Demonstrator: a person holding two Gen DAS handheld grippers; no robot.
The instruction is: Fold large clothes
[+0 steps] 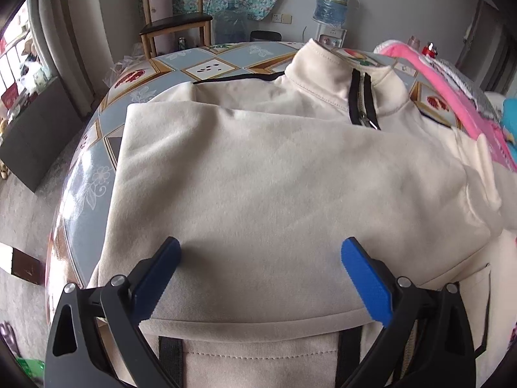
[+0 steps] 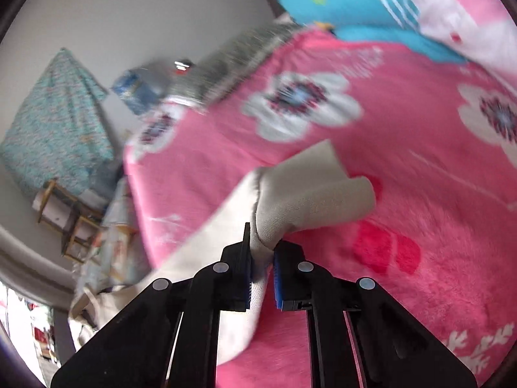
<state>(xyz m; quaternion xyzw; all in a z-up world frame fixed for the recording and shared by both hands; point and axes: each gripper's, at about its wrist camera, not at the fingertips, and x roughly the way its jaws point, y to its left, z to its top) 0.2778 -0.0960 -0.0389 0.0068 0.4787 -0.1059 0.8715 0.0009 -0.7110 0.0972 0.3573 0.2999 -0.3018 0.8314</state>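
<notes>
A cream zip-up jacket (image 1: 258, 177) lies spread on the patterned table (image 1: 97, 174), collar and black zipper (image 1: 363, 103) at the far side, one side folded across its front. My left gripper (image 1: 260, 252) hovers open just over the near part of the jacket, blue pads wide apart with nothing between them. In the right wrist view my right gripper (image 2: 262, 245) is shut on the jacket's cream sleeve cuff (image 2: 310, 194), which sticks out past the fingertips above a pink flowered blanket (image 2: 387, 129). The picture there is blurred by motion.
The pink blanket (image 1: 452, 97) and a blue-and-white item (image 2: 355, 0) are piled at the table's right side. Behind the table stand a wooden chair (image 1: 174, 16) and a water dispenser with a blue bottle (image 1: 332, 3). A dark cabinet (image 1: 35, 132) stands on the floor at left.
</notes>
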